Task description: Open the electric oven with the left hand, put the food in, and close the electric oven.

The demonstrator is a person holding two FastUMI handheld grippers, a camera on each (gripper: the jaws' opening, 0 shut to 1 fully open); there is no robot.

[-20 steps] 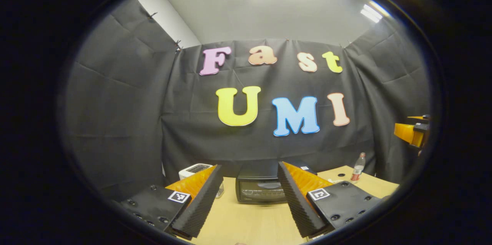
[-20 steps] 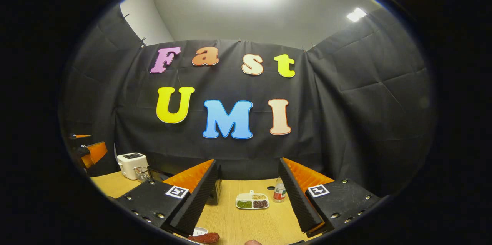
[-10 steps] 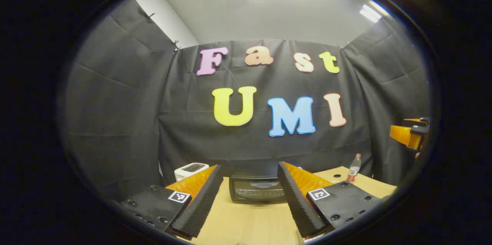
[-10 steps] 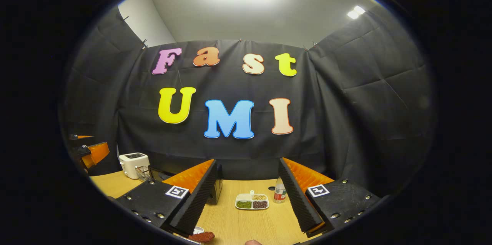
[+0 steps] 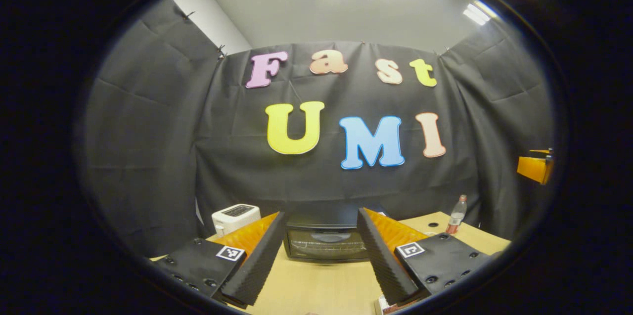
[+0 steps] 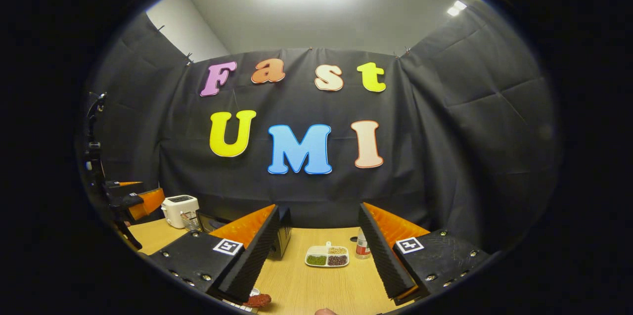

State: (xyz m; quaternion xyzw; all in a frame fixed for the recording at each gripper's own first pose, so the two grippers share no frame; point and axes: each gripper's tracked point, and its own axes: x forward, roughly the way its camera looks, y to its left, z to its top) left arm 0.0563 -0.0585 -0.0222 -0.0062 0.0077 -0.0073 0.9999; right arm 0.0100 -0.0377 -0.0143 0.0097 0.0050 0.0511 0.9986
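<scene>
Left gripper (image 5: 319, 255) has closed in on the electric oven (image 5: 324, 236), which now looks larger between its spread, empty fingers; door shut. Oven sits on the wooden table (image 5: 316, 290), white toaster (image 5: 235, 217) just left of it. Right gripper (image 6: 316, 255) fingers apart, holding nothing; reddish food (image 6: 257, 299) lies on a tray below its left finger, sectioned dish (image 6: 327, 257) ahead.

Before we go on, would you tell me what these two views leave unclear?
- Electric oven, left gripper view: both sides hidden behind the left gripper fingers; handle too dim to make out.
- Red food, right gripper view: cut off by the bottom edge.
- Bottle, right gripper view: partly hidden by a finger of the right gripper.
</scene>
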